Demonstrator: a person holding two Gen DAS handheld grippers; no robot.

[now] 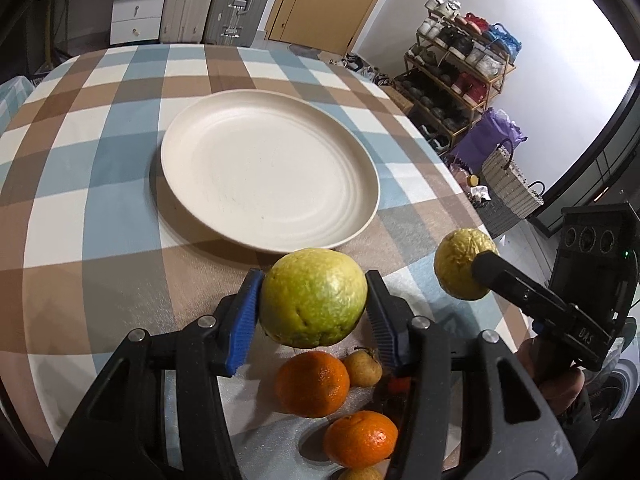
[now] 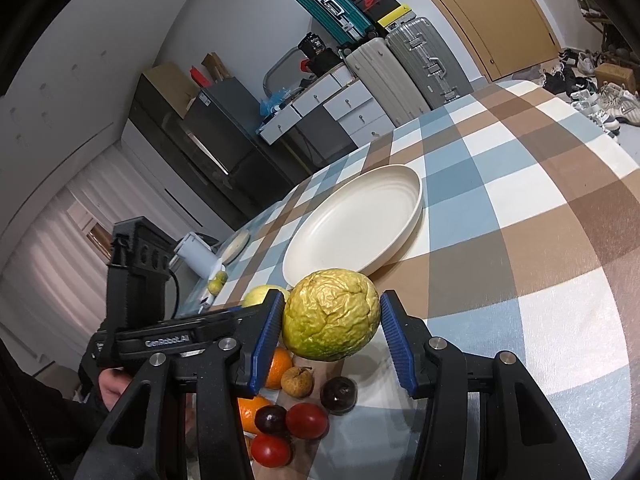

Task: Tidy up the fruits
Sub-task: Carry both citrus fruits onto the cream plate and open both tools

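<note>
My left gripper is shut on a smooth yellow-green guava, held above the table just short of the empty cream plate. My right gripper is shut on a wrinkled yellow-green guava, also lifted; that guava shows in the left wrist view at the right table edge. The plate lies ahead of it. Below the grippers lie oranges, a small brown fruit, red tomatoes and dark plums.
The table carries a blue, brown and white checked cloth. A shoe rack and bags stand right of the table. Suitcases and drawers stand behind it. A white appliance and small fruits sit at the far left edge.
</note>
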